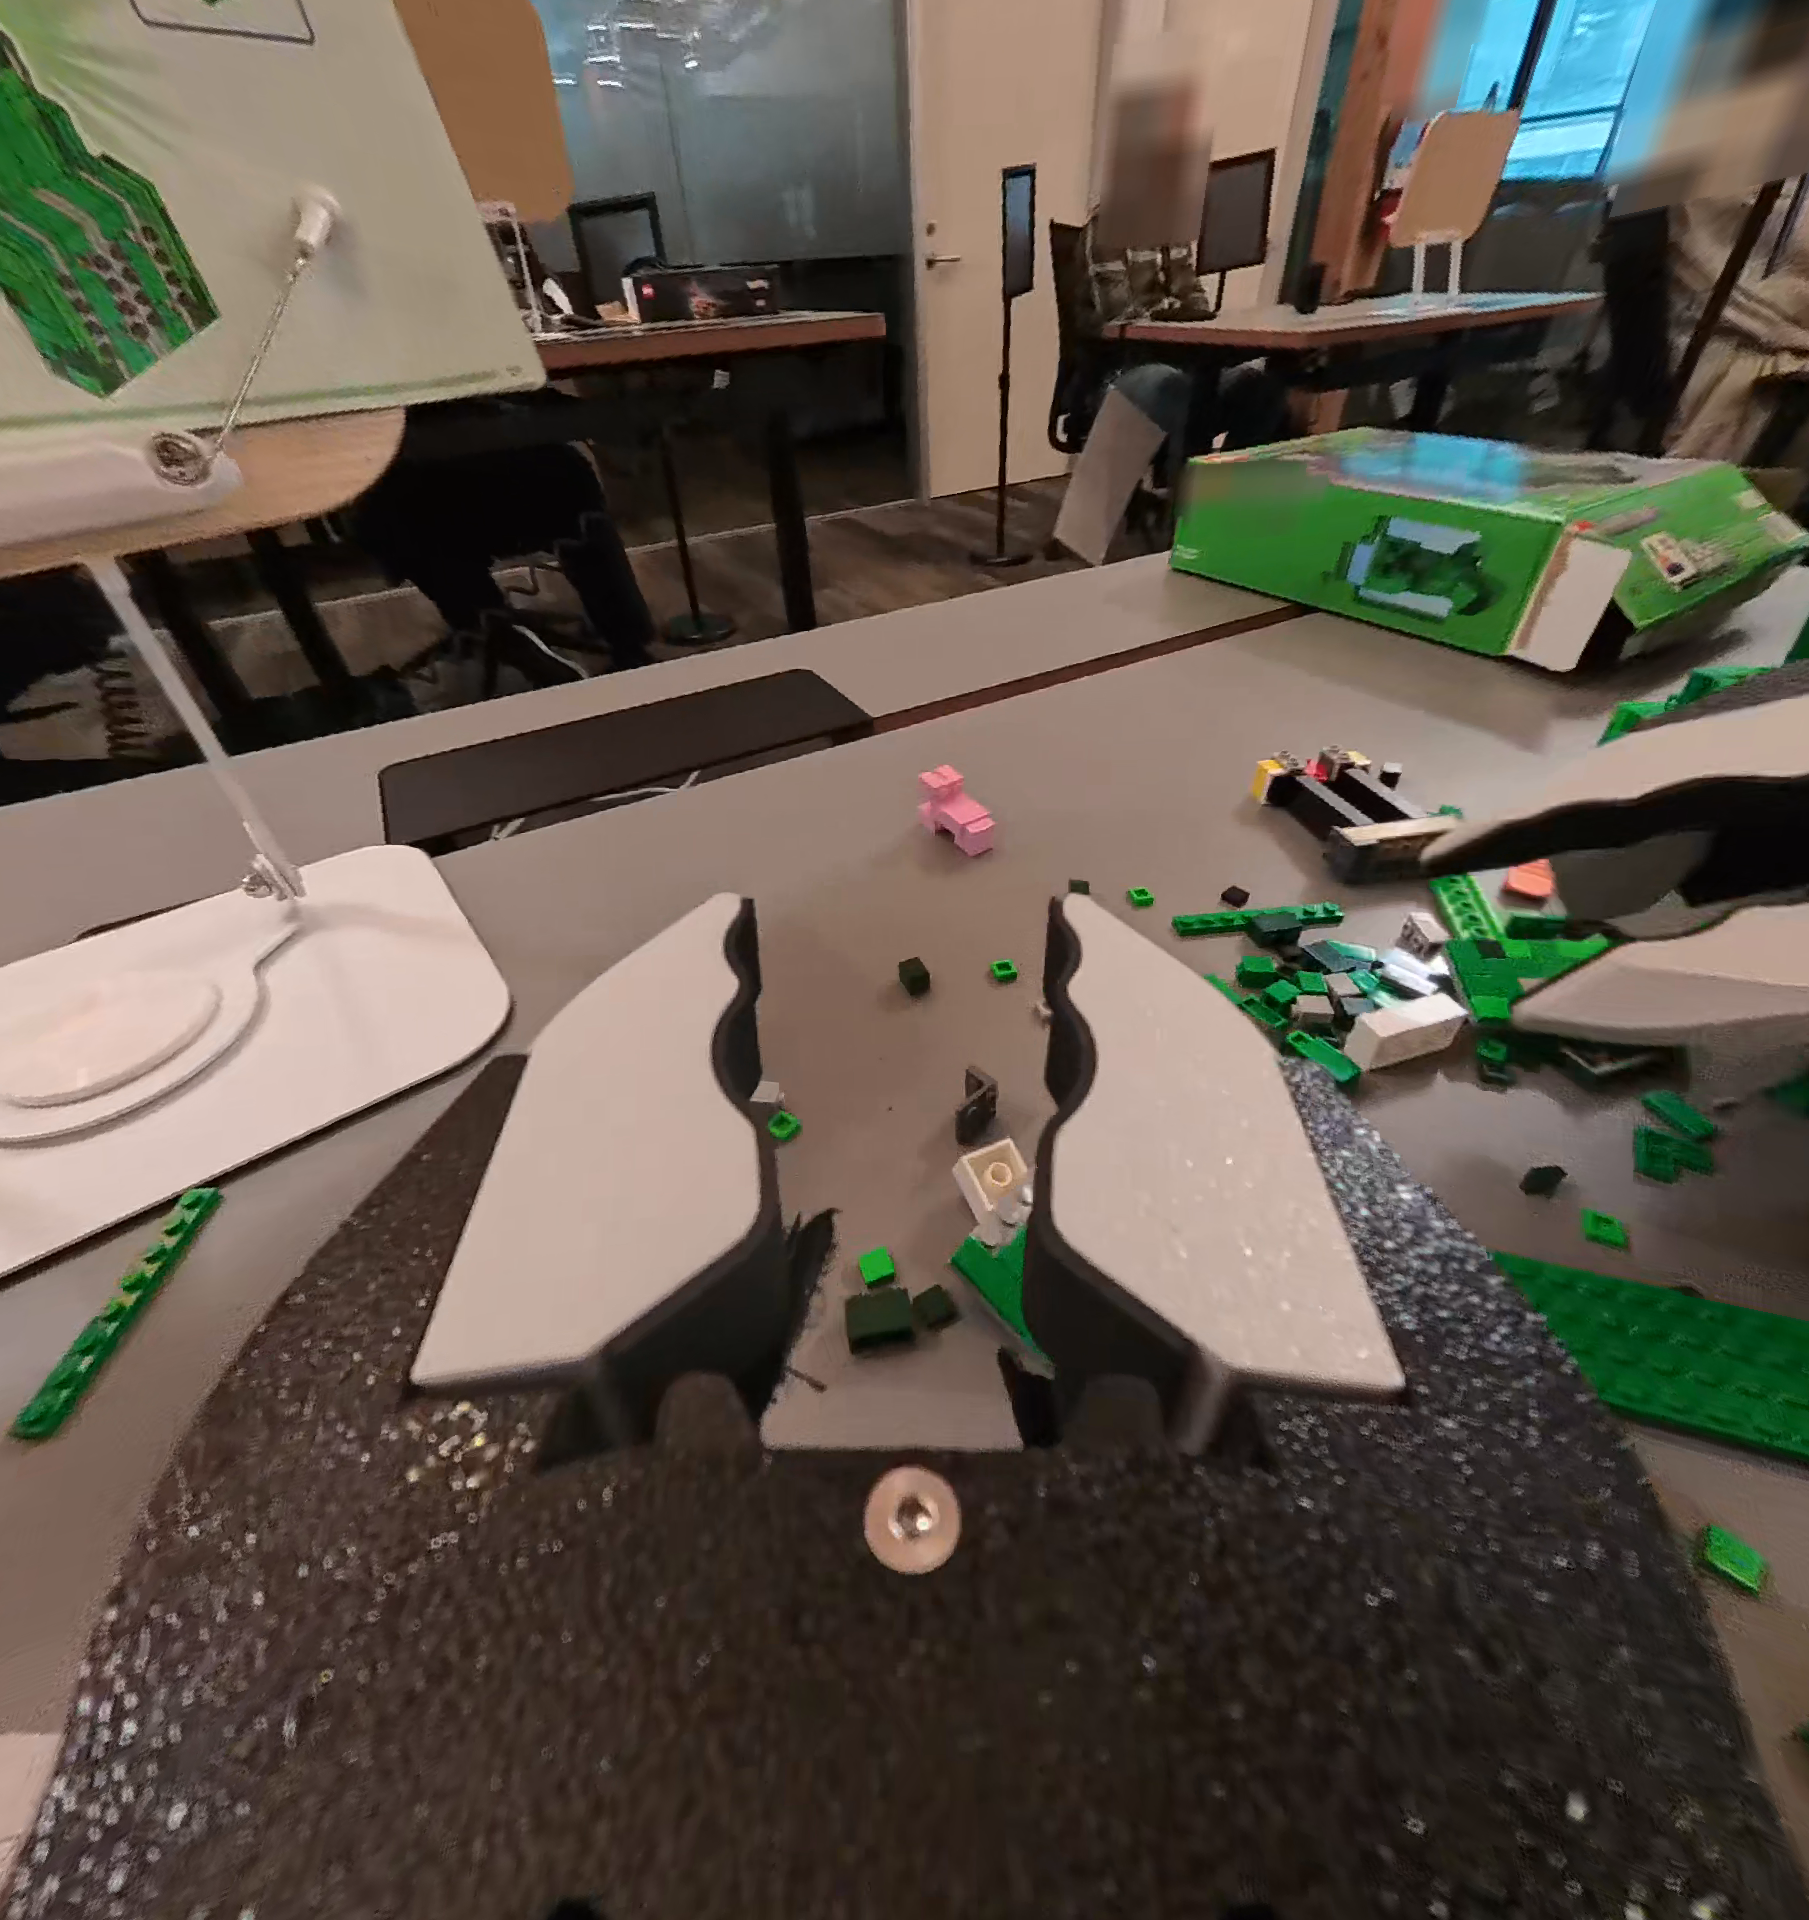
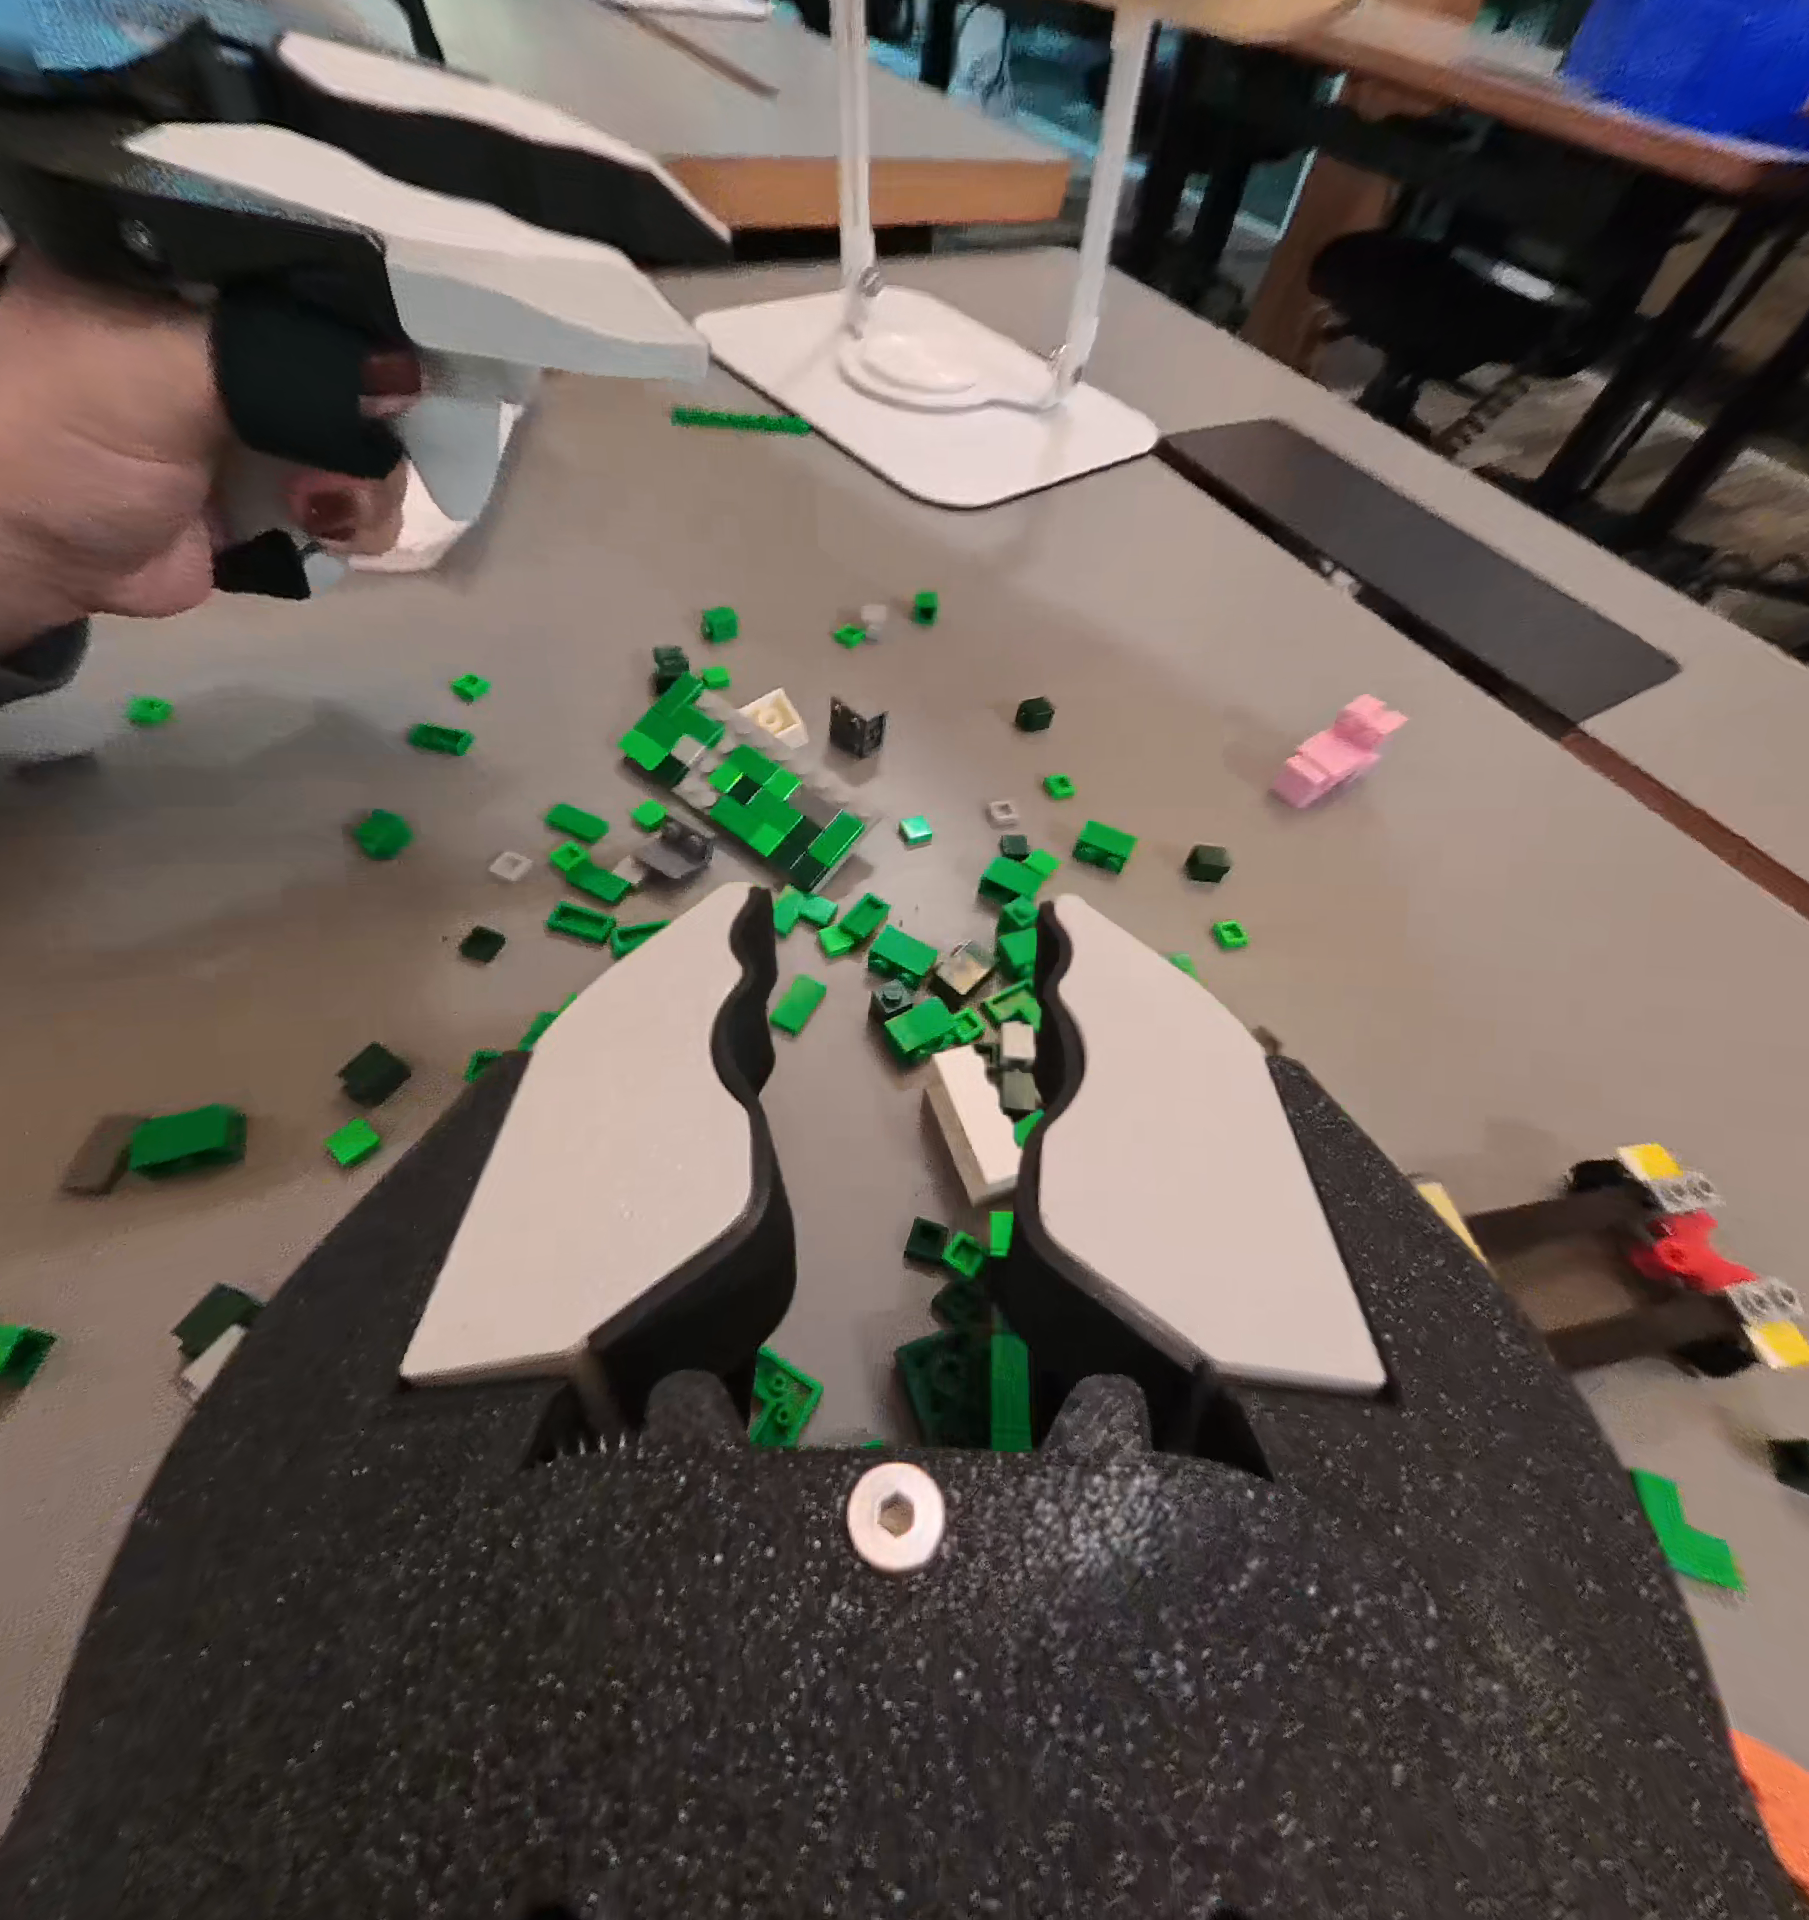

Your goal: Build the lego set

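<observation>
Loose green, dark green, grey and white Lego pieces lie scattered on the grey table [image 1: 671, 831]. My left gripper [image 1: 902, 914] is open and empty above a few small pieces, among them a white brick [image 1: 993, 1174] and a dark bracket [image 1: 976, 1103]. My right gripper [image 2: 905, 920] is open and empty over a pile of green pieces [image 2: 931, 997] and a white brick [image 2: 973, 1127]. A partly built green plate assembly [image 2: 744, 790] lies ahead of it. The right gripper also shows in the left wrist view [image 1: 1658, 914]. The left gripper shows in the right wrist view [image 2: 526, 281], held by a hand [image 2: 69, 468].
A pink Lego pig [image 1: 954, 810] stands mid-table. A black, yellow and red build [image 2: 1648, 1268] lies at the right. A green set box [image 1: 1482, 540] lies at the back right. A white stand base [image 1: 183, 1008] holds the instruction sheet [image 1: 152, 208]. A large green baseplate [image 1: 1700, 1361] and a long green plate [image 1: 115, 1314] lie nearby. The white brick [image 2: 973, 1127] sits 6 cm or so from the ends of my right fingers. The left camera catches it too, in the left wrist view [image 1: 1422, 1024].
</observation>
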Tool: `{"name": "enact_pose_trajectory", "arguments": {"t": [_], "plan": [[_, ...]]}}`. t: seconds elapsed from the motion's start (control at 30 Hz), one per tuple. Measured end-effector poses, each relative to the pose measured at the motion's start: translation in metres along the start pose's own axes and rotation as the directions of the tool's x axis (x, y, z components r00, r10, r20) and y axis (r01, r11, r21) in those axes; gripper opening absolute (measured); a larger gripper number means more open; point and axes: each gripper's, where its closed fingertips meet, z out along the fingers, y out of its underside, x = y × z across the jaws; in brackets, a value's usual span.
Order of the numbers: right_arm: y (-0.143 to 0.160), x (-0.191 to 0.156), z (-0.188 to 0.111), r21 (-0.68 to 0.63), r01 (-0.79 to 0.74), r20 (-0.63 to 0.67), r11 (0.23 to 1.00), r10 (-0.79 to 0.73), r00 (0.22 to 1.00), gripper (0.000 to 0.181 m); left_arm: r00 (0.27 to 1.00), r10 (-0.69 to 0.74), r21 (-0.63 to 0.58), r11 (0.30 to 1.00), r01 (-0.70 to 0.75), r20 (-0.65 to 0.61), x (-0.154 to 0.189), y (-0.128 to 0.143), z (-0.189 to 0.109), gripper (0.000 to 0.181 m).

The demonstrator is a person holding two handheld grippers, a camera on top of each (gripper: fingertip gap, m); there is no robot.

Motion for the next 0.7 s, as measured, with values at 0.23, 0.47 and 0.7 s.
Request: {"name": "enact_pose_trajectory", "arguments": {"t": [0.23, 0.47, 0.7], "plan": [[0.009, -0.033, 0.023, -0.161, 0.237, 0.216, 0.958, -0.200, 0.956, 0.031, 0.988, 0.018, 0.102, 0.994, -0.034, 0.151, -0.028, -0.011, -0.008, 0.050], [0.021, -0.028, 0.079, -0.354, 0.619, 0.482, 0.701, -0.430, 0.763, 0.046, 0.982, -0.047, 0.086, 0.996, 0.032, 0.181, -0.046, 0.002, -0.006, 0.050], [0.031, -0.030, 0.095, -0.429, 0.700, 0.656, 0.571, -0.335, 0.676, 0.048, 0.980, -0.117, 0.118, 0.988, 0.098, 0.162, -0.052, 0.000, -0.010, 0.050]]}}
